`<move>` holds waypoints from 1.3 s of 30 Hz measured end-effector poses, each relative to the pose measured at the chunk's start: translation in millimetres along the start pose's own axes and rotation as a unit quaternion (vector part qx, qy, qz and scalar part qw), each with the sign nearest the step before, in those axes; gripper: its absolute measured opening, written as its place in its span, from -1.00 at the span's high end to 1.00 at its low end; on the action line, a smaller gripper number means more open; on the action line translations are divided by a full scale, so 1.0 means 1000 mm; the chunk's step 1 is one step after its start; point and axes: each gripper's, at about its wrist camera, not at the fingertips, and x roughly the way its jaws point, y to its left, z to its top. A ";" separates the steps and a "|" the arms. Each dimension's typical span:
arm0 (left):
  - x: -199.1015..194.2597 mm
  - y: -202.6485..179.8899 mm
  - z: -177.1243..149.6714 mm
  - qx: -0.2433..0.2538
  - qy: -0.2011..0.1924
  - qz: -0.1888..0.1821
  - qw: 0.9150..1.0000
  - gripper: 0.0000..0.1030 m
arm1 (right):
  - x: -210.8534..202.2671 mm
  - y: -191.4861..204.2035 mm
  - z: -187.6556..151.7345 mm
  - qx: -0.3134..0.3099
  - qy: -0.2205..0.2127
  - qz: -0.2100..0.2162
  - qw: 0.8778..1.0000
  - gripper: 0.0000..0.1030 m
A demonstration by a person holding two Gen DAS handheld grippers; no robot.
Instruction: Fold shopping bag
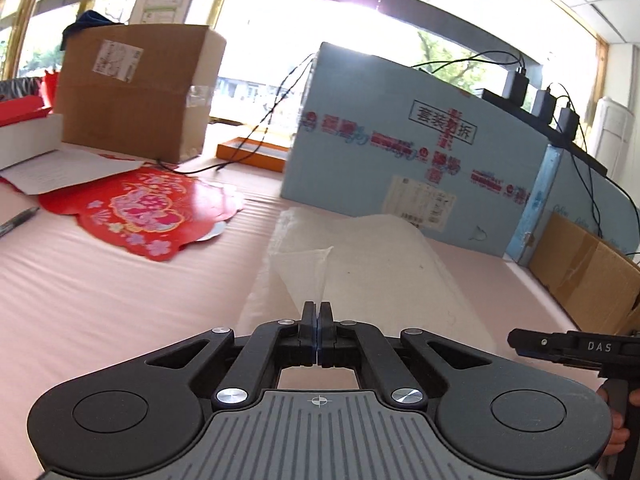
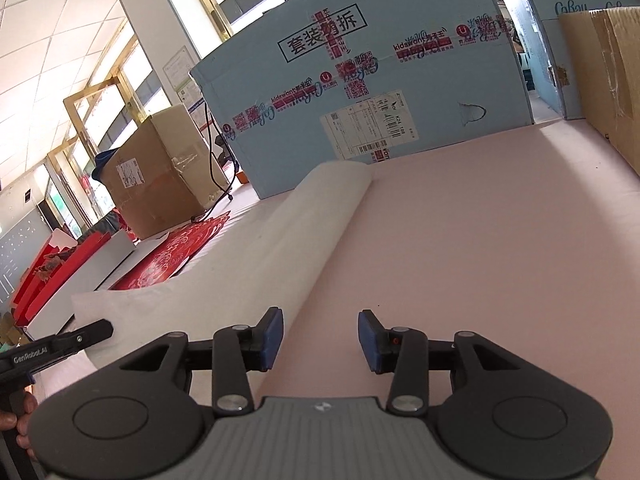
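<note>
My left tongs (image 1: 319, 310) are pinched tight on the near edge of the thin, translucent shopping bag (image 1: 360, 252) lying on the pink tabletop (image 1: 100, 280). My right tongs (image 2: 320, 336) stand half-wide, empty. It looks light, limp and slippery; grip an edge.

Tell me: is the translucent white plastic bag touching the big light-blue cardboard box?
Cannot tell. In the right wrist view, bag end meets box base, no gap visible.
</note>
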 end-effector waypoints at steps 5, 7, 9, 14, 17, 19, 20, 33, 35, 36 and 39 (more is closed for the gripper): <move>-0.004 0.006 -0.009 0.020 0.005 0.050 0.999 1.00 | 0.002 0.000 -0.001 0.000 0.003 -0.006 1.000 0.12; -0.004 0.010 -0.009 0.021 0.003 0.058 0.998 1.00 | 0.002 0.000 -0.001 0.002 0.005 -0.010 1.000 0.10; -0.002 0.011 -0.008 0.025 0.002 0.063 0.998 1.00 | 0.004 0.001 -0.001 0.000 0.008 -0.012 1.000 0.09; 0.007 0.011 -0.007 0.039 0.011 0.069 0.997 1.00 | 0.004 0.002 -0.003 -0.001 0.010 -0.013 1.000 0.06; 0.009 0.006 -0.012 0.052 0.025 0.078 0.995 1.00 | 0.004 0.002 -0.004 -0.001 0.011 -0.012 1.000 0.05; 0.010 0.004 -0.012 0.065 0.030 0.103 0.992 0.65 | 0.004 0.002 -0.004 -0.001 0.012 -0.012 1.000 0.04; 0.008 0.003 -0.011 0.067 0.022 0.117 0.991 0.39 | 0.004 0.002 -0.004 -0.001 0.012 -0.012 1.000 0.03; 0.061 -0.088 0.008 0.193 0.048 -0.032 0.980 -0.75 | 0.004 -0.005 -0.002 0.016 0.008 -0.006 1.000 0.02; 0.075 -0.100 0.007 0.208 0.081 -0.069 0.972 -0.74 | 0.003 -0.007 -0.002 0.022 0.007 -0.005 1.000 0.02; 0.079 -0.104 0.006 0.214 0.088 -0.080 0.970 -0.75 | 0.003 -0.007 -0.002 0.025 0.006 -0.005 1.000 0.02; 0.090 -0.117 0.004 0.231 0.108 -0.115 0.960 -0.75 | 0.003 -0.010 0.000 0.035 0.004 -0.009 0.999 0.02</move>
